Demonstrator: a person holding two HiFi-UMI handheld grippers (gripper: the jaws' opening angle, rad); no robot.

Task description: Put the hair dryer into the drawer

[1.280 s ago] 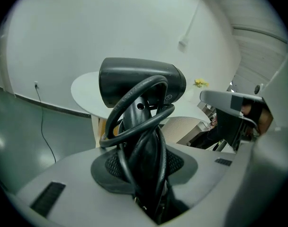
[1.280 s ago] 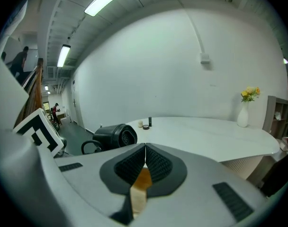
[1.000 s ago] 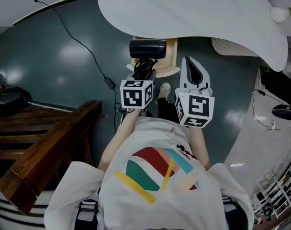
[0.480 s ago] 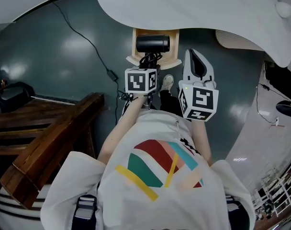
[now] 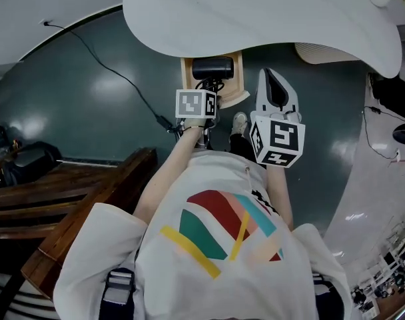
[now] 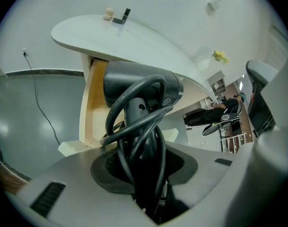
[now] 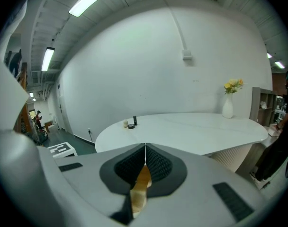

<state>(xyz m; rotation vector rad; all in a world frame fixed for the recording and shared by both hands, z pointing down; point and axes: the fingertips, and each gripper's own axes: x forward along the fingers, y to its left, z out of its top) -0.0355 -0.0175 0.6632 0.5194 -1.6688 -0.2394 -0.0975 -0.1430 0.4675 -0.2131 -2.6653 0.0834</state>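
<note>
We have lowered the hair dryer (image 5: 212,67), grasped by the left tongs (image 6: 144,174), over the upper-centre drawer (image 5: 238,79); right tongs (image 7: 145,165) clenched empty; release remains.

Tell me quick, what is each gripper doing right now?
Left gripper: closed, holding the hair dryer.
Right gripper: closed, holding nothing.
</note>
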